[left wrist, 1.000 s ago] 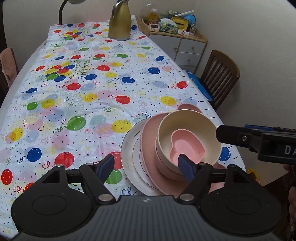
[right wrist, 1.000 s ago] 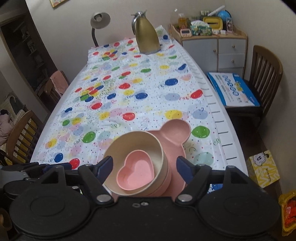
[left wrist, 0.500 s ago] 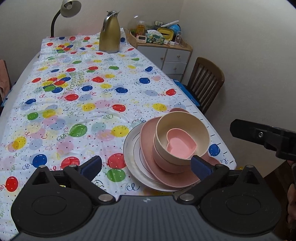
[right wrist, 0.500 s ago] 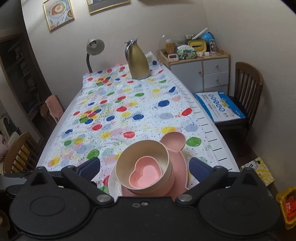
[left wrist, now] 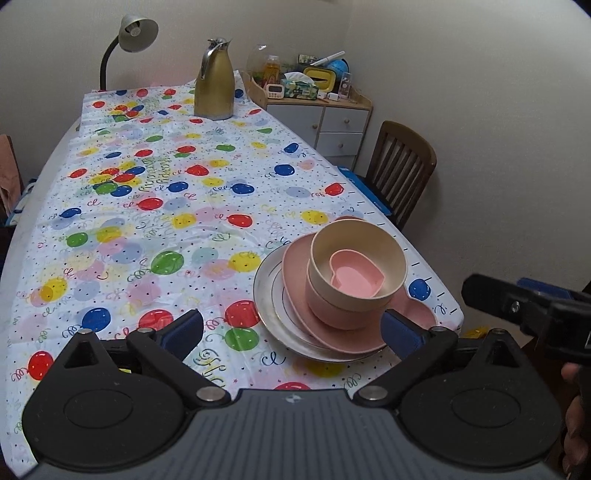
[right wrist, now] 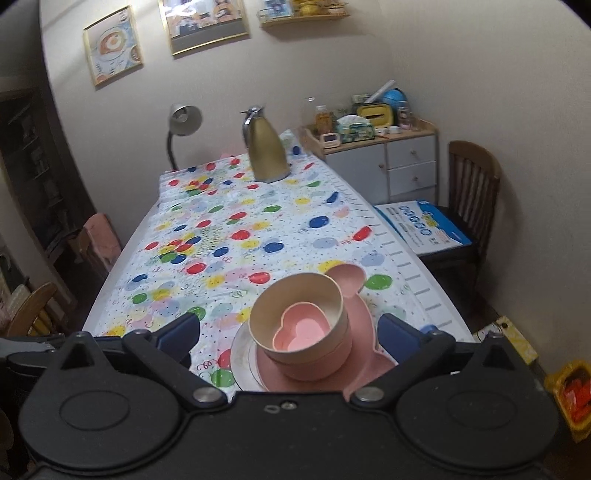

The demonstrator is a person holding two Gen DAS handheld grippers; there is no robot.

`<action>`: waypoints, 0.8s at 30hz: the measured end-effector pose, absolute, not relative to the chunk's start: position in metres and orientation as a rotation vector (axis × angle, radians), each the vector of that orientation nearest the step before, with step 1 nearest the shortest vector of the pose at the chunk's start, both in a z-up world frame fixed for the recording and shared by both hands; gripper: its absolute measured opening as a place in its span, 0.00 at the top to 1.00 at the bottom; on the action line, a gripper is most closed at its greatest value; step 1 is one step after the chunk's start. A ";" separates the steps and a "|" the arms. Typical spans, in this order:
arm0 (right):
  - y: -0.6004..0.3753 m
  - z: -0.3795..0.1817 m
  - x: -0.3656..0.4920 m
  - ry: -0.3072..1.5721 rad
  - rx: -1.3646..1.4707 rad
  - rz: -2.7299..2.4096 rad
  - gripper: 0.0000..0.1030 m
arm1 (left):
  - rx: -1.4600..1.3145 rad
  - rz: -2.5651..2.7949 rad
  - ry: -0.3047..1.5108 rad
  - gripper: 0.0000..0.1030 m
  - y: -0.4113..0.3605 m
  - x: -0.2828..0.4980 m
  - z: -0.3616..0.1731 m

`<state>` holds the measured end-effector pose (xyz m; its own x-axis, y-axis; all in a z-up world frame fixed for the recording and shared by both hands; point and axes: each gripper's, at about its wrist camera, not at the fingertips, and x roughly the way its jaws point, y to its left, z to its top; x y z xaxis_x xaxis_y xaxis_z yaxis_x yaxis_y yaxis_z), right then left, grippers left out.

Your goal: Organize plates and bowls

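A stack stands near the table's near right corner: a white plate (left wrist: 267,291) at the bottom, then a pink eared plate (left wrist: 295,258), a pink bowl (left wrist: 332,314), a cream bowl (left wrist: 319,258) and a pink heart dish (left wrist: 354,277) inside it. My left gripper (left wrist: 291,330) hovers open just short of the stack, touching nothing. In the right wrist view the cream bowl (right wrist: 295,291) and heart dish (right wrist: 303,328) lie between the wide-open fingers of my right gripper (right wrist: 289,332), which hangs above and clear of them. A finger (left wrist: 491,295) of the right gripper shows right of the stack.
A gold thermos jug (left wrist: 214,81) and a desk lamp (left wrist: 135,31) stand at the table's far end. A drawer cabinet (left wrist: 332,122) and a wooden chair (left wrist: 402,170) with a blue pack (right wrist: 424,225) are to the right. The table's right edge (left wrist: 439,284) runs close to the stack.
Both grippers have opened wider and drawn back from the stack, which now looks smaller and farther off. The stack itself has not moved.
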<state>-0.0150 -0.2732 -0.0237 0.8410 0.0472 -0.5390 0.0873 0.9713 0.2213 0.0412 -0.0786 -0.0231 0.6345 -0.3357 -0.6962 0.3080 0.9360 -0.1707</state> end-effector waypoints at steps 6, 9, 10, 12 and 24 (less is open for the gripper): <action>-0.266 -0.025 -0.035 0.555 0.219 -0.079 0.00 | -0.048 -0.347 0.800 0.00 -0.075 0.031 -0.022; -0.269 -0.025 -0.039 0.545 0.232 -0.116 0.00 | -0.042 -0.351 0.789 0.00 -0.077 0.028 -0.020; -0.269 -0.025 -0.041 0.541 0.237 -0.122 0.00 | -0.039 -0.352 0.786 0.00 -0.078 0.027 -0.019; -0.268 -0.025 -0.043 0.536 0.239 -0.127 0.00 | -0.034 -0.355 0.780 0.00 -0.079 0.025 -0.018; -0.269 -0.026 -0.046 0.532 0.244 -0.131 0.00 | -0.046 -0.345 0.764 0.00 -0.079 0.021 -0.014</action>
<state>-0.0459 -0.2692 -0.0260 0.8544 -0.0598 -0.5162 0.1860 0.9628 0.1962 0.0211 -0.0787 -0.0141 0.6688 -0.3224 -0.6699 0.2889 0.9430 -0.1653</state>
